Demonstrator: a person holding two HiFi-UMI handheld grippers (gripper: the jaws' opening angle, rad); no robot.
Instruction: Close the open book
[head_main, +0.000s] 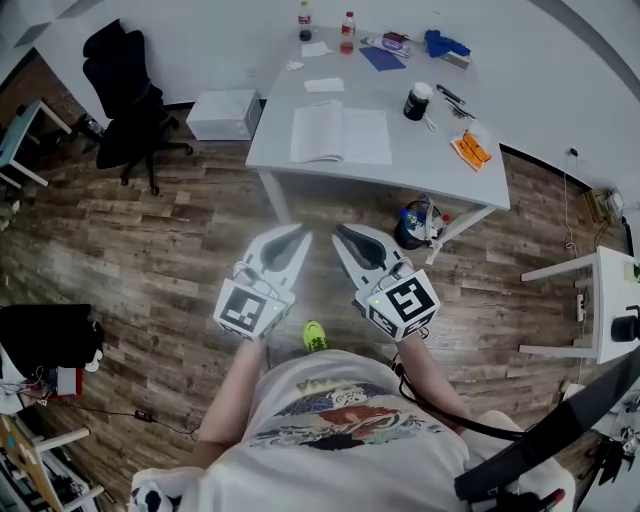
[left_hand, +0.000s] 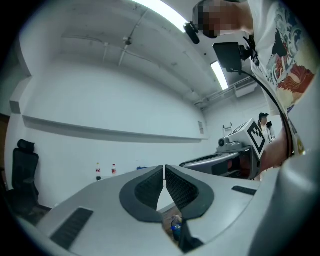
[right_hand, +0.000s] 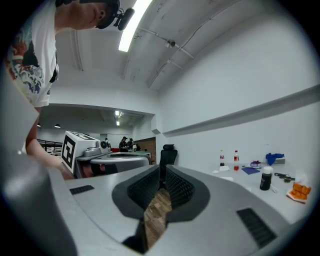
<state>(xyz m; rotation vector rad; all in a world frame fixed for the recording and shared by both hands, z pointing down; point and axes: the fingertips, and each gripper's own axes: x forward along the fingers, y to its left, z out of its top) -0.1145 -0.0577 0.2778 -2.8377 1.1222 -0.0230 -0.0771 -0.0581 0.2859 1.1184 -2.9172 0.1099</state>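
Head view: left gripper (head_main: 302, 233) and right gripper (head_main: 340, 233), both clenched empty, over wood floor (head_main: 180, 250) before the table (head_main: 420, 165) edge.
Only here the open book (head_main: 340, 135) shows.

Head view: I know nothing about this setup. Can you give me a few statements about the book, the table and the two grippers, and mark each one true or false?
1. The book lies open on the white table. True.
2. The left gripper is gripping the book. False: its jaws are together with nothing between them, and it hangs over the wooden floor, short of the table.
3. Two bottles stand near the table's far edge. True.
4. The black office chair is tucked under the table. False: it stands to the left of the table, apart from it.
5. The right gripper is shut and empty. True.
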